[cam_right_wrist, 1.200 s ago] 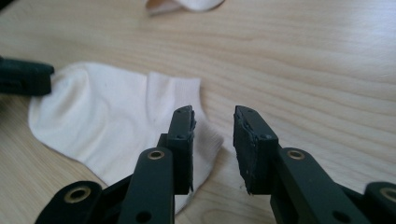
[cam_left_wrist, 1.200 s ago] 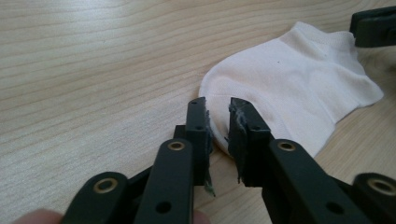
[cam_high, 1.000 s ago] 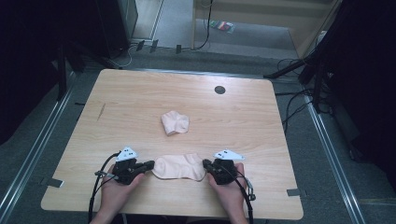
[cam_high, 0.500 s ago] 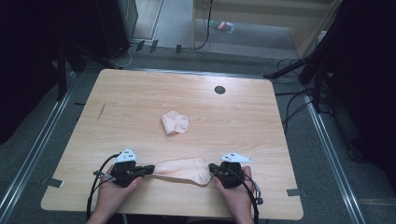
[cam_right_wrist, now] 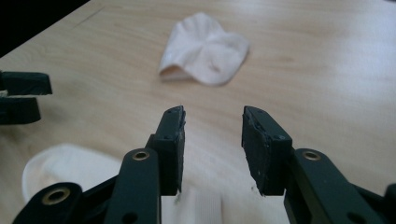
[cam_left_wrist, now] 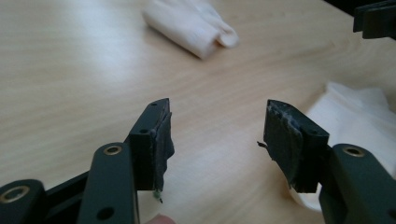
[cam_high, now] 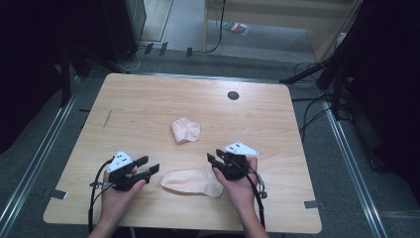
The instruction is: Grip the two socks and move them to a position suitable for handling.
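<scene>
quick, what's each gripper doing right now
Left gripper: open, holding nothing, beside the flat sock.
Right gripper: open, holding nothing, over that sock's end.

High view looks down from above; both tool views skim low, sharing the crumpled sock [cam_high: 185, 130].

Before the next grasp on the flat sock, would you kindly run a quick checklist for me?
1. Left claw open, holding nothing: ok.
2. Right claw open, holding nothing: ok.
3. Flat sock lies free on the table between the claws: ok.
4. Folded sock lies apart from it, farther back: ok.
5. Flat sock free of wrinkles: cannot tell.
6. Right claw above the sock's near end: ok.
</scene>
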The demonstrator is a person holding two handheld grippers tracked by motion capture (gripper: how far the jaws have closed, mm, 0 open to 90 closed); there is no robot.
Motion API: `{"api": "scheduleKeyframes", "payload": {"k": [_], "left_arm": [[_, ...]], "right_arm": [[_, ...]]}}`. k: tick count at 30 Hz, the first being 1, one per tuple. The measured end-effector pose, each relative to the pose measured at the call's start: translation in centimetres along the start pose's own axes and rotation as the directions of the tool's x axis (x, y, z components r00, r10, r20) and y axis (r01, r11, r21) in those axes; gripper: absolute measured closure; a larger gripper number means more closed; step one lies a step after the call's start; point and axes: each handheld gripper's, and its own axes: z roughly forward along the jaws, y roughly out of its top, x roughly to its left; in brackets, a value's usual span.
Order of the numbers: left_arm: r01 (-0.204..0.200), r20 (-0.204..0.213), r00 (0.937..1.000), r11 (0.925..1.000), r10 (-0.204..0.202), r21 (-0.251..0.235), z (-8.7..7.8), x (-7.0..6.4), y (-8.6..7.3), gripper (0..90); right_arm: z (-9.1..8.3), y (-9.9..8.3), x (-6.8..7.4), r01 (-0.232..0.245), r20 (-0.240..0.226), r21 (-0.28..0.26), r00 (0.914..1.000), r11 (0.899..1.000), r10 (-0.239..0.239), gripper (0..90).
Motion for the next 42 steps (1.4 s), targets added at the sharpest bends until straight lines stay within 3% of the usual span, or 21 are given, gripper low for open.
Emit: {"api": "scheduleKeyframes", "payload": {"k": [4, 8, 13, 16, 21, 25, 29, 30, 33, 40, 42], "left_arm": [[0.034, 0.008, 0.9994, 0.9973, -0.034, -0.066, -0.3, 1.1, 0.0, 41.2], [0.039, -0.007, 0.9992, 0.9942, -0.04, -0.1, -0.2, 1.4, -0.1, 40.2], [0.041, -0.015, 0.999, 0.9937, -0.043, -0.104, 0.0, 1.3, -0.2, 40.1], [0.035, -0.021, 0.9991, 0.9944, -0.037, -0.1, 0.2, 1.3, -0.3, 40.3], [0.036, -0.022, 0.999, 0.9945, -0.038, -0.098, 0.2, 1.3, -0.3, 41.0], [0.038, -0.019, 0.999, 0.9945, -0.04, -0.098, 0.2, 1.3, -0.3, 41.4], [0.041, -0.018, 0.9989, 0.9949, -0.042, -0.093, 0.2, 1.4, -0.3, 41.6], [0.042, -0.018, 0.9989, 0.9949, -0.044, -0.092, 0.2, 1.4, -0.3, 41.7], [0.046, -0.019, 0.9987, 0.9946, -0.047, -0.094, 0.2, 1.4, -0.3, 41.9], [0.051, -0.017, 0.9985, 0.9943, -0.053, -0.094, 0.3, 1.4, -0.3, 42.2], [0.057, -0.015, 0.9982, 0.9941, -0.059, -0.092, 0.3, 1.5, -0.3, 42.3]], "right_arm": [[2.2, 2.3, -0.2, 0.014, 0.005, -0.006, 0.9999, 1.0, -0.014, 60.1], [4.6, 4.0, -0.4, 0.049, 0.017, 0.001, 0.9987, 0.999, -0.049, 57.8], [7.6, 5.5, -1.1, 0.072, 0.045, 0.035, 0.9963, 0.997, -0.073, 57.8], [9.3, 6.1, -1.6, 0.048, 0.045, 0.061, 0.9977, 0.997, -0.051, 56.7], [11.6, 6.7, -1.3, 0.055, 0.043, 0.108, 0.9973, 0.993, -0.06, 50.2], [13.1, 6.4, -1.2, 0.065, 0.065, 0.152, 0.995, 0.986, -0.075, 52.5], [14.2, 5.5, -1.0, 0.129, 0.084, 0.217, 0.9851, 0.968, -0.15, 64.4], [14.3, 5.2, -1.0, 0.137, 0.081, 0.208, 0.9843, 0.968, -0.157, 70.5], [14.2, 5.0, -1.0, 0.104, 0.075, 0.194, 0.99, 0.975, -0.12, 86.9], [13.7, 5.4, -0.6, 0.079, 0.08, 0.182, 0.9923, 0.98, -0.095, 89.1], [12.8, 6.0, -0.2, 0.076, 0.072, 0.144, 0.9936, 0.987, -0.087, 89.2]]}}
